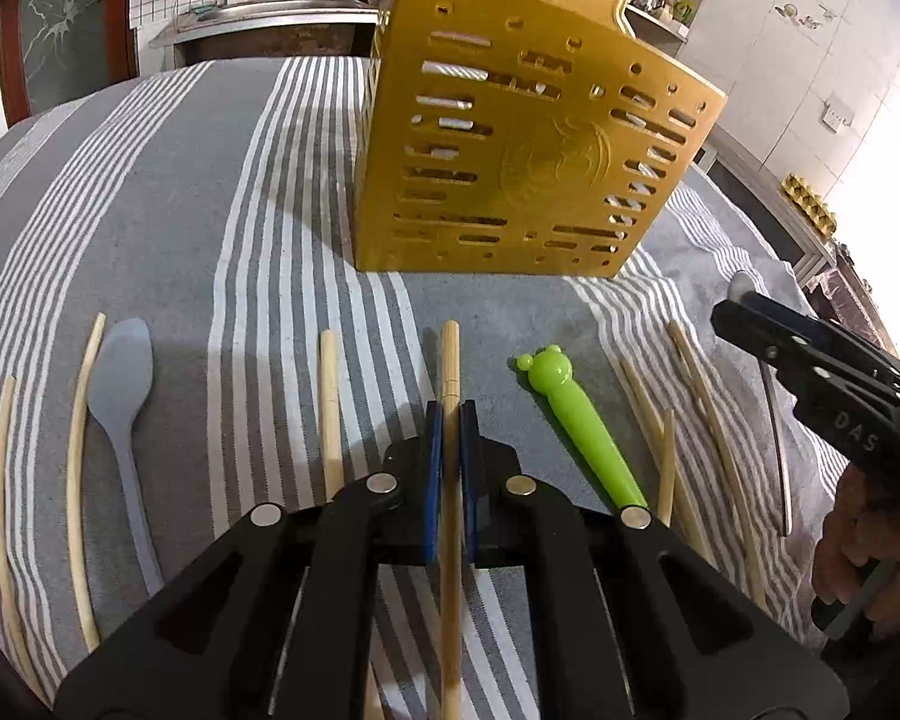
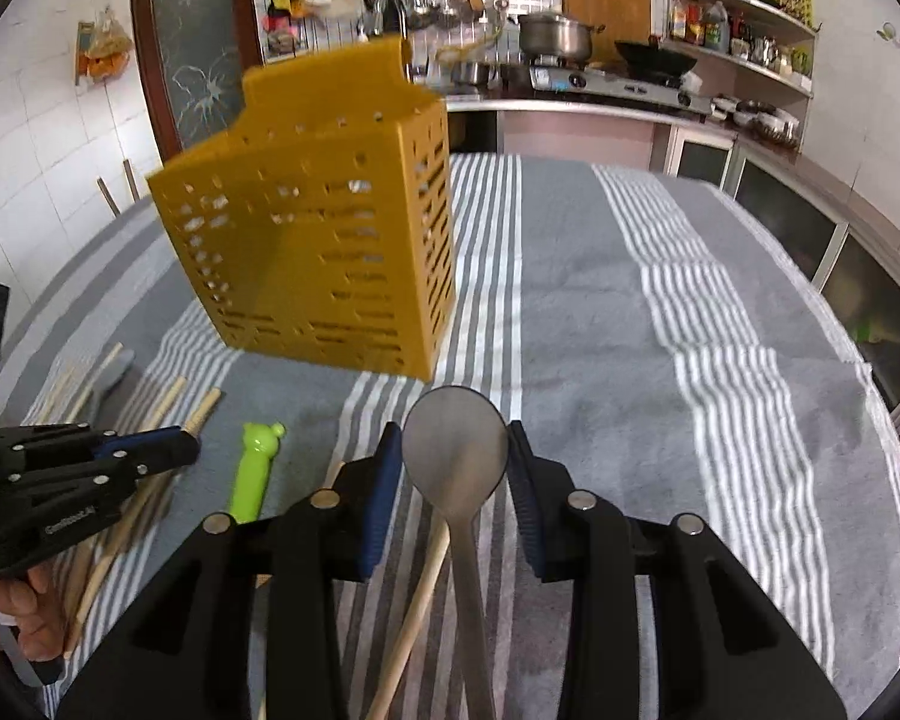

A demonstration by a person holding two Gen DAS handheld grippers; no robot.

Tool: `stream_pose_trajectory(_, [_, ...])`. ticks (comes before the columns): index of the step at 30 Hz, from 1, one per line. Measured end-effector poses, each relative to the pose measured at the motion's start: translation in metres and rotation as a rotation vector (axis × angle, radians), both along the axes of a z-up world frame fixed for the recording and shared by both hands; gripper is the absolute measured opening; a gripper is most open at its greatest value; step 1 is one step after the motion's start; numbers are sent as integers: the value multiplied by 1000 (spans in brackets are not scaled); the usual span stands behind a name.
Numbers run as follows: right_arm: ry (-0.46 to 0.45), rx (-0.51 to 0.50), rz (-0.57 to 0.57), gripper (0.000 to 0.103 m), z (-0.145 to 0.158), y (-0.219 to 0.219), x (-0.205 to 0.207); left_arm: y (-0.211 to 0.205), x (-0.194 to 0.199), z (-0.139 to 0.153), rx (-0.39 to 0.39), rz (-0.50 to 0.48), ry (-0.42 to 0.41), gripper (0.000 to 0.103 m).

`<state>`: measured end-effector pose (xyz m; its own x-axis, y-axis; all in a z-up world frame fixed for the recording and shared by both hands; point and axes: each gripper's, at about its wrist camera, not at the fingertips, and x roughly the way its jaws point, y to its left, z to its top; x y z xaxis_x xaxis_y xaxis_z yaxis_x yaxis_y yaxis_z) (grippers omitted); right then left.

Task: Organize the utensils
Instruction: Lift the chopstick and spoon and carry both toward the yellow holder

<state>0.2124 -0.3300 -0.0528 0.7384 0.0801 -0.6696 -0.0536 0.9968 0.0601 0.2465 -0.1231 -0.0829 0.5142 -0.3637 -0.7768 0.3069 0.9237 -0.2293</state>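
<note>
Chopstick: light, stiff wood; pinched mid-shaft by the left gripper.
Spoon: smooth, slippery metal; bowl clamped edgewise by the right gripper.

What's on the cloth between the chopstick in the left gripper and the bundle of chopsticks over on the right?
The green bear-headed utensil lies there, seen in the left wrist view. Otherwise that stretch of striped cloth is bare.
</note>
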Motion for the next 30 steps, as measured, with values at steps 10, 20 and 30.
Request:
stream_pose_trajectory(10, [-63, 38, 6, 35, 18, -5, -13, -1, -14, 33, 27, 2, -88, 4])
stream_pose_trajectory(20, [-197, 95, 12, 35, 60, -13, -46, 12, -41, 87, 35, 27, -233, 4])
stream_pose_trajectory(30, [-148, 29, 43, 40, 49, -9, -38, 11, -53, 101, 40, 30, -273, 4])
